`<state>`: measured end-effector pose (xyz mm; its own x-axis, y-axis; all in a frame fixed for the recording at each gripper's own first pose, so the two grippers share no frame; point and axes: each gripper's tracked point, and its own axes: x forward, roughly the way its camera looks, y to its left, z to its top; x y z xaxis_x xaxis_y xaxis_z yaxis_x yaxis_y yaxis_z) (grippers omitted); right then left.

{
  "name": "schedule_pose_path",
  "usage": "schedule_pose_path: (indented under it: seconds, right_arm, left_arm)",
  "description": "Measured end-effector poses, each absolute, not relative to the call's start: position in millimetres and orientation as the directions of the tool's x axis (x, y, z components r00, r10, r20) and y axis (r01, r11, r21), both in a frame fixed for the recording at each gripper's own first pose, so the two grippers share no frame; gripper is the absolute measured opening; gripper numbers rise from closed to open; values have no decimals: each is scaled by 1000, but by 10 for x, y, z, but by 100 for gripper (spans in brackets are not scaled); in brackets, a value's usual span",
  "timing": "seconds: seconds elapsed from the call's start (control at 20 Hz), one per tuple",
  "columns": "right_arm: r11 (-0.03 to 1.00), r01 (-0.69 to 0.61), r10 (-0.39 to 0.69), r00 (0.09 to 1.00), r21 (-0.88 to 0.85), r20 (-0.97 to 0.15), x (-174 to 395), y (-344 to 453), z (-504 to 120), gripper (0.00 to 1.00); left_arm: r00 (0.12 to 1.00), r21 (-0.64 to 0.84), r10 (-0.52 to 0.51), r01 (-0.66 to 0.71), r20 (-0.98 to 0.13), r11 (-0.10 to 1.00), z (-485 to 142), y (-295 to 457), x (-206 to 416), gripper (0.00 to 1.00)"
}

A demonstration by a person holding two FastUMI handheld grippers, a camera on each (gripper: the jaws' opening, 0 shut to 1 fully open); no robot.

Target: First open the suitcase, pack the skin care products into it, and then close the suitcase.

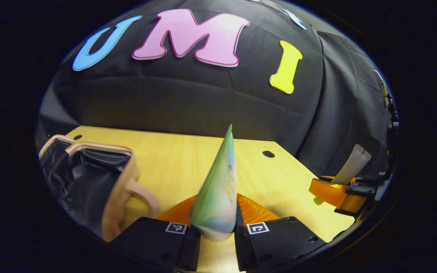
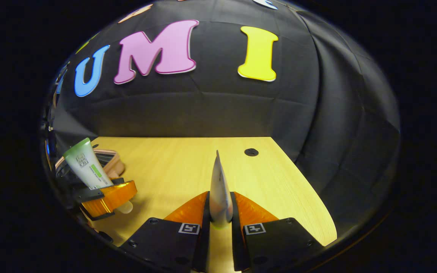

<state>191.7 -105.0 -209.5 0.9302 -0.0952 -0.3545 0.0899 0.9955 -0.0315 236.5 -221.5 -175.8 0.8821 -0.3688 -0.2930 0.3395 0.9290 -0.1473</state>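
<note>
Packing step: left gripper [image 1: 215, 231] clamps a green tube [image 1: 218, 189], right gripper [image 2: 220, 223] clamps a white tube [image 2: 219, 193], next drop both into the open suitcase [image 1: 89, 182] left of the left gripper's fingers.

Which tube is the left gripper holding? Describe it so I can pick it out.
Start at the wooden table, with the open pink suitcase on its left. Just right of the suitcase, the left gripper pinches a tube between its fingers. It is green and white, unlike the plain whitish tube in the right gripper.
</note>
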Motion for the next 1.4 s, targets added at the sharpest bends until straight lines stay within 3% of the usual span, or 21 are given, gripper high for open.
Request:
schedule_pose_path:
  seconds: [0.2, 0.25, 0.4, 0.5, 0.75, 0.85, 1.15, 1.2, 1.25, 1.35, 1.4]
  right_arm:
    - [1000, 3, -6, 943, -12, -333, 1698, -424, -1962, 27]
    - [1000, -18, 12, 941, -14, -338, 1665, -277, -1958, 27]
    - [997, -77, 83, 937, 29, -338, 1601, 191, -1869, 27]
    - [992, -118, 126, 935, 46, -330, 1587, 496, -1792, 27]
    - [966, -242, 259, 897, 94, -357, 1572, 1151, -1811, 27]
    - [954, -279, 299, 875, 108, -382, 1551, 1322, -1858, 28]
    - [938, -304, 347, 840, 168, -417, 1615, 1583, -1896, 27]
    - [936, -307, 353, 835, 174, -422, 1646, 1611, -1878, 27]
    - [933, -311, 359, 831, 181, -425, 1671, 1649, -1863, 27]
    - [927, -322, 374, 818, 191, -437, 1745, 1726, -1837, 28]
    - [924, -329, 382, 810, 194, -444, 1786, 1765, -1830, 28]
  left_arm:
    - [917, -132, -278, 250, -285, 959, -1318, -1158, 2158, 39]
    - [918, -133, -249, 218, -309, 967, -1297, -869, 2162, 42]
    - [887, -54, -163, 156, -431, 986, -1502, -32, 2320, 42]
    - [821, -3, -159, 188, -548, 982, -1828, 287, 2460, 42]
    - [596, -66, -186, 217, -781, 974, -2637, 433, 2554, 46]
    - [522, -74, -172, 204, -835, 976, -2867, 477, 2566, 40]
    - [519, -148, -180, 102, -836, 984, -2787, 487, 2715, 48]
    - [526, -183, -208, 100, -825, 978, -2734, 429, 2683, 56]
    - [557, -202, -218, 90, -802, 975, -2614, 401, 2661, 79]
    - [657, -197, -198, 78, -727, 977, -2256, 498, 2647, 99]
    - [719, -182, -177, 71, -672, 981, -2014, 596, 2628, 99]
